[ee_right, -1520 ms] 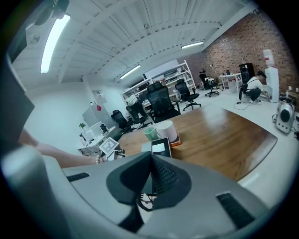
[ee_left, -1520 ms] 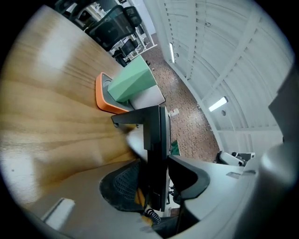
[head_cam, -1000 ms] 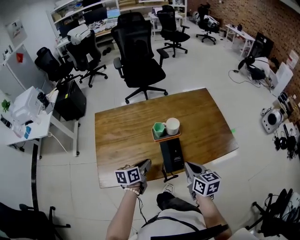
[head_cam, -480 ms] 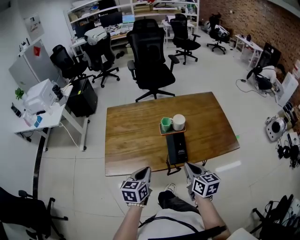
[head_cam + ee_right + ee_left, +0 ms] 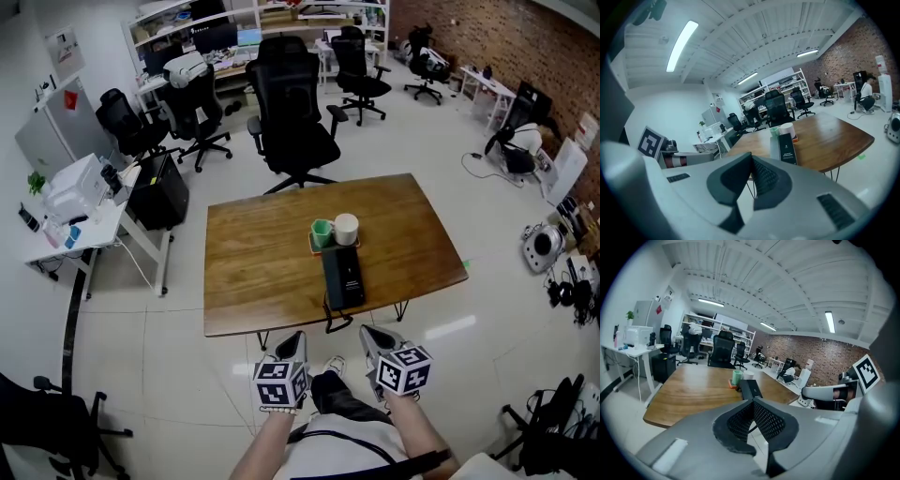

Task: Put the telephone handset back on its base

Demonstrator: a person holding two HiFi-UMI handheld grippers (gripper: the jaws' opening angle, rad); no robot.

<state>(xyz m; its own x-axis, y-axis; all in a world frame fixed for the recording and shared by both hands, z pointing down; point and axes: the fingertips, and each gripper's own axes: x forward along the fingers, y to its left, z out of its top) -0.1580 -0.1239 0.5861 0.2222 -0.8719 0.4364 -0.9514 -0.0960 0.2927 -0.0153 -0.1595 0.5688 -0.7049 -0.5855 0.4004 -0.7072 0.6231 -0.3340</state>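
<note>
Brown wooden table point(image 5: 253, 262) holds the flat black telephone point(image 5: 343, 278) near its front edge, while left gripper point(image 5: 292, 339) and right gripper point(image 5: 367, 334) hang off the table, fingers pressed together, empty, likely resting.

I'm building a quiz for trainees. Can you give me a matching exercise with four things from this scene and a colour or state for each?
Things (sides as in the head view):
1. left cup
2. right cup
3. phone
4. left gripper

Colour or state:
A. black
B. shut, empty
C. white
D. green

Pairs: 1-D, 2-C, 3-A, 4-B
</note>
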